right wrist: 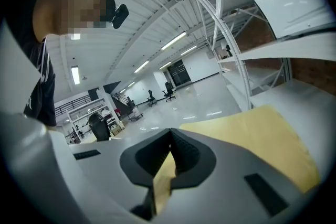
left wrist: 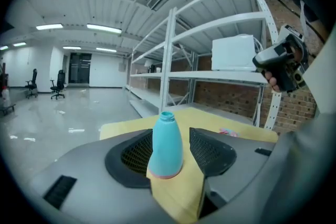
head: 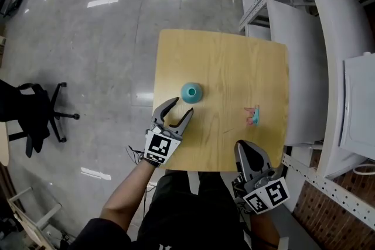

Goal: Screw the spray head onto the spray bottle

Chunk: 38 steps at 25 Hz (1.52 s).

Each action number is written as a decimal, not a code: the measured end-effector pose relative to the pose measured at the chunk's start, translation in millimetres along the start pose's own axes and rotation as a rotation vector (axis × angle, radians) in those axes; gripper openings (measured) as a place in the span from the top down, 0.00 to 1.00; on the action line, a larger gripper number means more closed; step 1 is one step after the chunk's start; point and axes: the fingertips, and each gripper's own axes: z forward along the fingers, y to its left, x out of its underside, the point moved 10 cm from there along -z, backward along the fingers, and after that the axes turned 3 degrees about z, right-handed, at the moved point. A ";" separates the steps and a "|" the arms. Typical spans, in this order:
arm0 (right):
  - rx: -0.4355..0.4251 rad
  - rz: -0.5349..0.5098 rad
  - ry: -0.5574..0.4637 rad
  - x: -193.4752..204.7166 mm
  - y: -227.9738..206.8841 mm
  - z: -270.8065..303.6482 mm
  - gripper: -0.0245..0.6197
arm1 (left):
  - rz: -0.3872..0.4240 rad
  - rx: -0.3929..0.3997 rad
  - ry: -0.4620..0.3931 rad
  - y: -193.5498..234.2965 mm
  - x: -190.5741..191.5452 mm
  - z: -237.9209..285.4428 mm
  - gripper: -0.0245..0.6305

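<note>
Your right gripper (head: 247, 149), at the lower right over the near edge of the square pale wooden table (head: 234, 61), has its jaws pressed together on nothing. Left of centre, your left gripper (head: 182, 107) holds its jaws apart. The upright turquoise plastic spray bottle (head: 191, 91) stands just beyond their tips, untouched. The pink-and-teal spray head (head: 252, 116) lies right of centre, well apart from the bottle.

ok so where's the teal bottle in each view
Head view: teal bottle mid-table, just beyond the left gripper.
Left gripper view: centre, upright, framed by the open jaws.
Right gripper view: not in it.
Shared landmark: the wooden table, in all three views.
</note>
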 end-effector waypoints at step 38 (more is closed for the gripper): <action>0.472 0.202 0.298 73.7 -179.7 22.0 0.76 | 0.108 0.263 0.248 20.8 31.7 100.2 0.31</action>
